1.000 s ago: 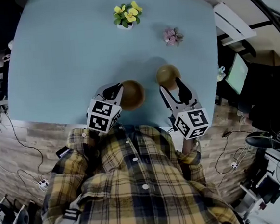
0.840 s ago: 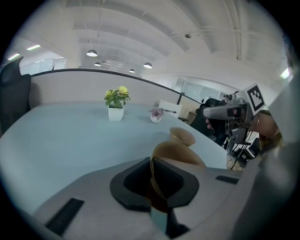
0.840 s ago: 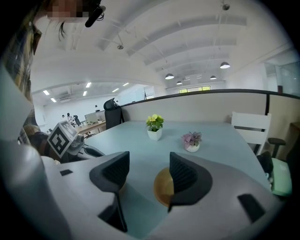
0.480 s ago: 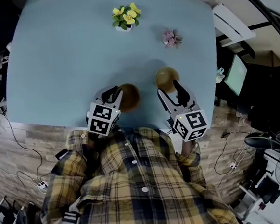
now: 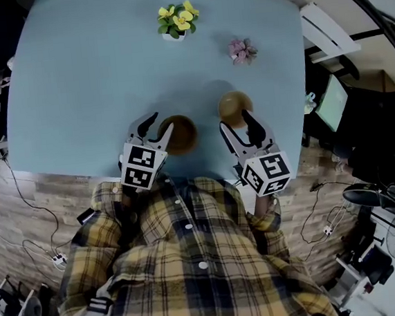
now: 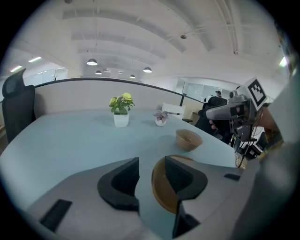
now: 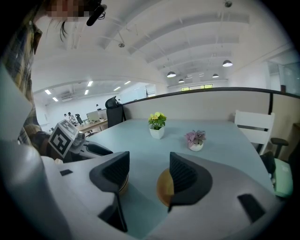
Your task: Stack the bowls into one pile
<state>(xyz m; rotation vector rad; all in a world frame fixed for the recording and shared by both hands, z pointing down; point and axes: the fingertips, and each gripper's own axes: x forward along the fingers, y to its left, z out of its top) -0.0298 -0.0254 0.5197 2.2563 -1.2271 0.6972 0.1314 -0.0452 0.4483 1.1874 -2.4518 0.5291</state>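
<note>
Two brown bowls stand apart on the pale blue table (image 5: 86, 81). The larger bowl (image 5: 180, 133) (image 6: 161, 190) sits by my left gripper (image 5: 161, 122) (image 6: 151, 161). That gripper's jaws have just been opening: the bowl's near rim runs between them, one finger (image 6: 180, 176) over the inside, and a gap shows, so the pads do not press. The smaller bowl (image 5: 234, 104) (image 6: 189, 139) lies just ahead of my right gripper (image 5: 235, 120) (image 7: 149, 157). It stands open, and the bowl (image 7: 164, 188) peeks out beside its right finger.
A white pot of yellow flowers (image 5: 179, 20) and a small pink plant (image 5: 243, 50) stand at the far side of the table. The table's near edge runs right under both grippers, against the person's plaid shirt (image 5: 193, 258). A white chair (image 7: 251, 124) stands at the right.
The left gripper's jaws have spread apart and let go of the larger bowl's rim; the bowl rests on the table. The right gripper has stayed where it was.
</note>
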